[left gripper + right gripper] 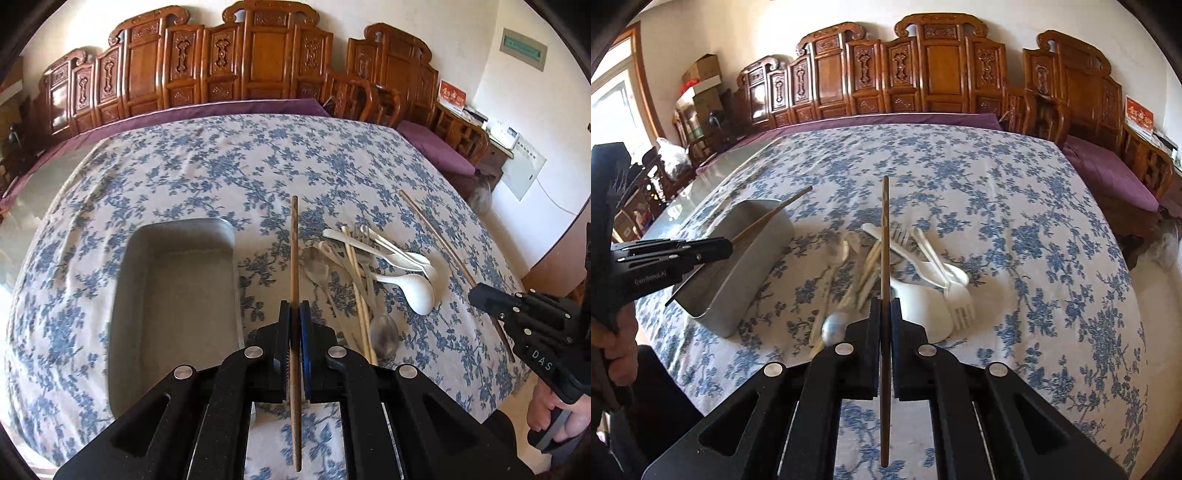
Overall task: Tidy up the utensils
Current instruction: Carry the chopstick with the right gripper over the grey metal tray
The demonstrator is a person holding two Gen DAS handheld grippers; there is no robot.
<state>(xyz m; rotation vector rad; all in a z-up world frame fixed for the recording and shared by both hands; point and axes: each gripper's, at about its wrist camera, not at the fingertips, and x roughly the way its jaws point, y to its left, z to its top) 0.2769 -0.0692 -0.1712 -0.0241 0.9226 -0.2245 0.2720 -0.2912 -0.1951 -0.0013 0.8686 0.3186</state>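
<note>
Floral-clothed table (221,166) is holding an empty grey tray (177,295) beside a heap of utensils (369,266) — each gripper, left gripper (294,314) and right gripper (885,310), is clamping one brown chopstick (294,240) aloft — sorting is barely starting.

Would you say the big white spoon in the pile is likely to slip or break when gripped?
Probably slippery: the big white spoon looks glossy and rounded. Possibly fragile, if ceramic. Lifting it may disturb the white fork resting against it.
</note>
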